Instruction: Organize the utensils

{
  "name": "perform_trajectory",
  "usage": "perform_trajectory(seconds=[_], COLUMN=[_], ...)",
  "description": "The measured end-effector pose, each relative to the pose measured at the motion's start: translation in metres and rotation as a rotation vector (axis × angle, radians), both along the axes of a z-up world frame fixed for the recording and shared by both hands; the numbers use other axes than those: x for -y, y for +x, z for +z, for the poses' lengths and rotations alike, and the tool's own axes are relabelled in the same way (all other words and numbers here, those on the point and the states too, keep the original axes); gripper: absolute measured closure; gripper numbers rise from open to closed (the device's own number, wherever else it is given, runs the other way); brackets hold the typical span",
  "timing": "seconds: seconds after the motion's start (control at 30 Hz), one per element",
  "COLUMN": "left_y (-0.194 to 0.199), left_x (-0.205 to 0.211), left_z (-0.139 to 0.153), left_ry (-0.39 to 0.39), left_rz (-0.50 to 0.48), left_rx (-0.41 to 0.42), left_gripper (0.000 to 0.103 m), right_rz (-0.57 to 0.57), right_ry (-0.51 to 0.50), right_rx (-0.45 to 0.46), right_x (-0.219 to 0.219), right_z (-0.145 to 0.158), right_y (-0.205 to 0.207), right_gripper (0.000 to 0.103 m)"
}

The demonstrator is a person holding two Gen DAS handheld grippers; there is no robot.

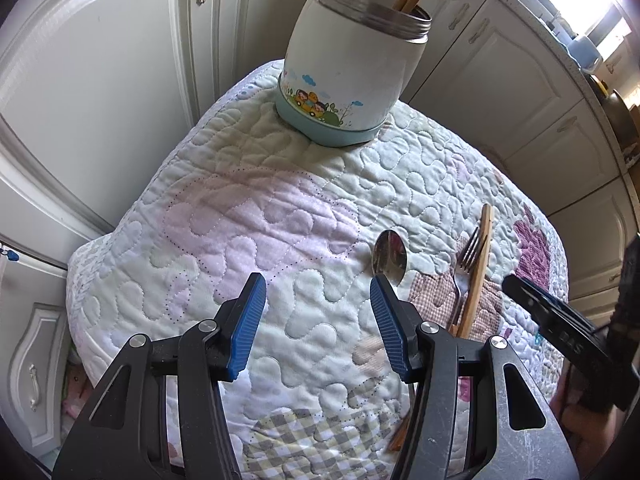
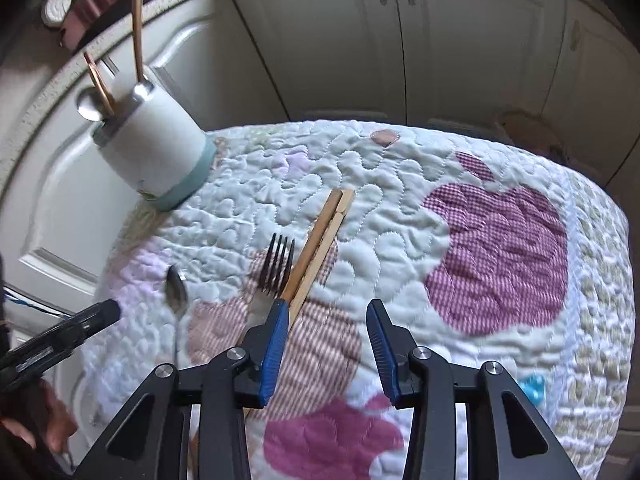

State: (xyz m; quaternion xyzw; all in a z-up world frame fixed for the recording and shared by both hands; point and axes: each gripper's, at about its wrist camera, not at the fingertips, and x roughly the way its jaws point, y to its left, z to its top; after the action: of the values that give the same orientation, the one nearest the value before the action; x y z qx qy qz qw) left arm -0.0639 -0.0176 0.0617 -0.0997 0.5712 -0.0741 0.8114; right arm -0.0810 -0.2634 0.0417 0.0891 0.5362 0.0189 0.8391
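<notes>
We held both grippers part-open and empty above the quilt (image 1: pixel 248 216), the left gripper (image 1: pixel 318 292) by the spoon (image 1: pixel 390 256), the right gripper (image 2: pixel 328 320) beside the fork (image 2: pixel 276 266) and chopsticks (image 2: pixel 320 240), presumably to carry them to the jar (image 1: pixel 352 76)

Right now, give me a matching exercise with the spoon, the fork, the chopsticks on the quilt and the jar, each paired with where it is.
Things:
1. spoon
2. fork
3. chopsticks
4. jar

Places:
A. standing at the far edge of the quilt, holding utensils
B. lying just ahead of the left tool's right finger
C. lying flat, touching the fork's right side
D. lying between the spoon and the chopsticks

Pairs: 1-B, 2-D, 3-C, 4-A
</notes>
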Motion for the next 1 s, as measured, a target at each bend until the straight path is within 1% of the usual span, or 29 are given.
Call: perform_trajectory(seconds=[0.07, 0.13, 0.33, 0.37, 0.4, 0.43, 0.47, 0.5, 0.53, 0.63, 0.73, 0.77, 0.8, 0.83, 0.93, 0.97, 1.0], left_y=[0.001, 0.001, 0.004, 0.004, 0.003, 0.003, 0.003, 0.003, 0.004, 0.005, 0.002, 0.001, 0.0, 0.0, 0.002, 0.002, 0.002], left_x=[-0.001, -0.003, -0.005, -0.004, -0.004, -0.004, -0.005, -0.005, -0.005, -0.005, -0.001, -0.001, -0.001, -0.002, -0.008, -0.008, -0.009], left_z=[-0.001, -0.003, -0.008, -0.008, -0.008, -0.008, -0.007, -0.007, -0.008, -0.013, -0.011, -0.01, -0.008, -0.007, -0.007, -0.008, -0.009], left_ry=[-0.001, -0.002, -0.007, -0.008, -0.01, -0.01, -0.011, -0.008, -0.005, -0.019, -0.013, -0.008, -0.006, -0.009, -0.017, -0.018, -0.021], left_rz=[0.002, 0.005, 0.016, 0.015, 0.013, 0.011, 0.012, 0.014, 0.017, 0.023, 0.005, -0.001, -0.002, 0.003, 0.026, 0.03, 0.034], left_rx=[-0.005, -0.009, -0.025, -0.027, -0.027, -0.025, -0.021, -0.018, -0.019, -0.038, -0.033, -0.028, -0.024, -0.022, -0.023, -0.025, -0.027], left_gripper=[0.049, 0.049, 0.049, 0.049, 0.049, 0.049, 0.049, 0.049, 0.049, 0.049, 0.049, 0.049, 0.049, 0.049, 0.049, 0.049, 0.049], right_rz=[0.004, 0.011, 0.014, 0.019, 0.027, 0.028, 0.02, 0.015, 0.015, 0.044, 0.076, 0.079, 0.079, 0.077, 0.015, -0.002, -0.003], right_ry=[-0.04, -0.032, -0.12, -0.147, -0.148, -0.127, -0.08, -0.032, -0.01, -0.086, -0.166, -0.206, -0.224, -0.233, -0.114, -0.061, -0.031], right_rx=[-0.018, -0.027, -0.01, -0.02, -0.028, -0.04, -0.057, -0.063, -0.061, -0.033, -0.021, -0.034, -0.041, -0.073, -0.063, -0.04, -0.03], right_x=[-0.005, -0.008, -0.015, -0.015, -0.015, -0.012, -0.008, -0.006, -0.006, -0.018, -0.024, -0.024, -0.021, -0.017, 0.004, 0.007, 0.009], right_z=[-0.008, -0.012, -0.014, -0.015, -0.017, -0.017, -0.017, -0.017, -0.017, -0.017, -0.016, -0.018, -0.02, -0.025, -0.022, -0.017, -0.016], right_y=[0.007, 0.01, 0.018, 0.018, 0.019, 0.018, 0.017, 0.016, 0.016, 0.017, 0.016, 0.015, 0.014, 0.012, 0.004, 0.002, 0.001], right_gripper=[0.063, 0.063, 0.063, 0.063, 0.063, 0.063, 0.063, 0.063, 0.063, 0.063, 0.063, 0.063, 0.063, 0.063, 0.063, 0.063, 0.063])
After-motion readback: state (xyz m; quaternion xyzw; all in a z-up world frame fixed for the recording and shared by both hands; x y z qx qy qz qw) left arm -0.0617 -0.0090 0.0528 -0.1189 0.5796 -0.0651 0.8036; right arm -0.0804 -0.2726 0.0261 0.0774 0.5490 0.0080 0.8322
